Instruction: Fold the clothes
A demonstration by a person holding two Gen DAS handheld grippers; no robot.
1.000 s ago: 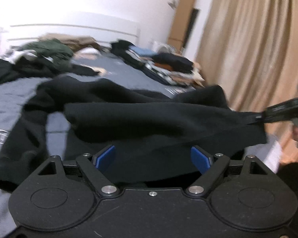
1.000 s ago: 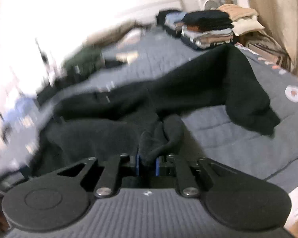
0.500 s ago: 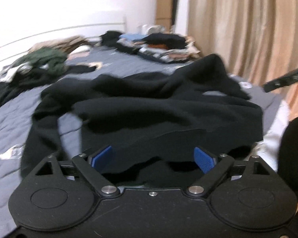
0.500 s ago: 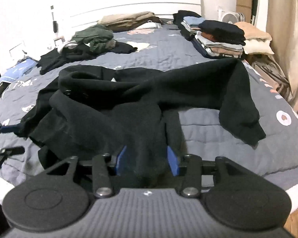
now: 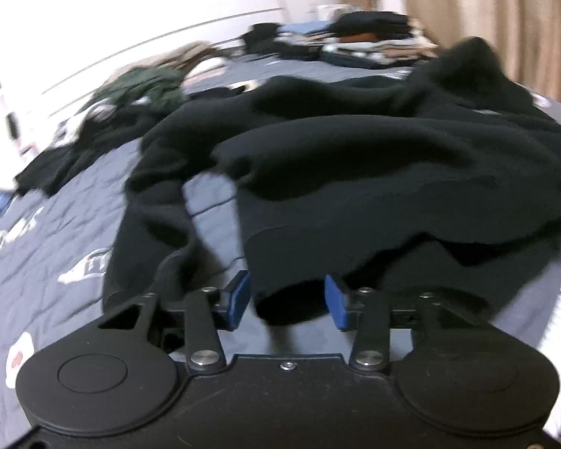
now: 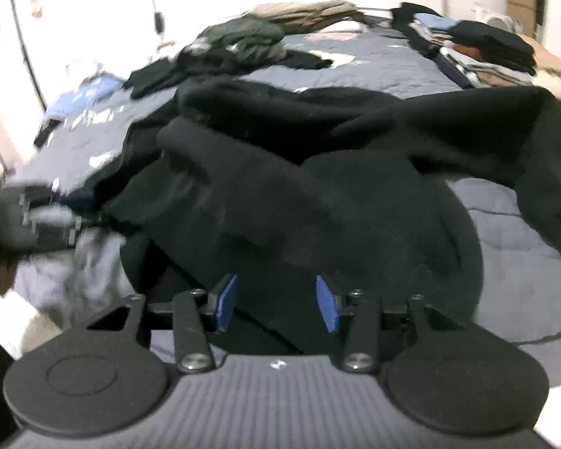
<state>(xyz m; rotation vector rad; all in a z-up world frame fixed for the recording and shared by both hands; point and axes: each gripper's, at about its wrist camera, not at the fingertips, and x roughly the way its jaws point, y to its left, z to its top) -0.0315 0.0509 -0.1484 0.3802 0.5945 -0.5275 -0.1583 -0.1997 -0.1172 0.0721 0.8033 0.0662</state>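
Sweater [image 5: 374,172] lies rumpled on bed [image 5: 56,224], hem between spread fingers of left gripper [image 5: 287,301] and right gripper [image 6: 276,301], both released.

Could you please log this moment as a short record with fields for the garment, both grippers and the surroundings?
garment: black sweatshirt, crumpled and spread on the grey quilted bed, one sleeve out to the right
left gripper: open, fabric edge between its fingers
right gripper: open, over the fabric
surroundings: stack of folded clothes far right; unfolded pile by the headboard
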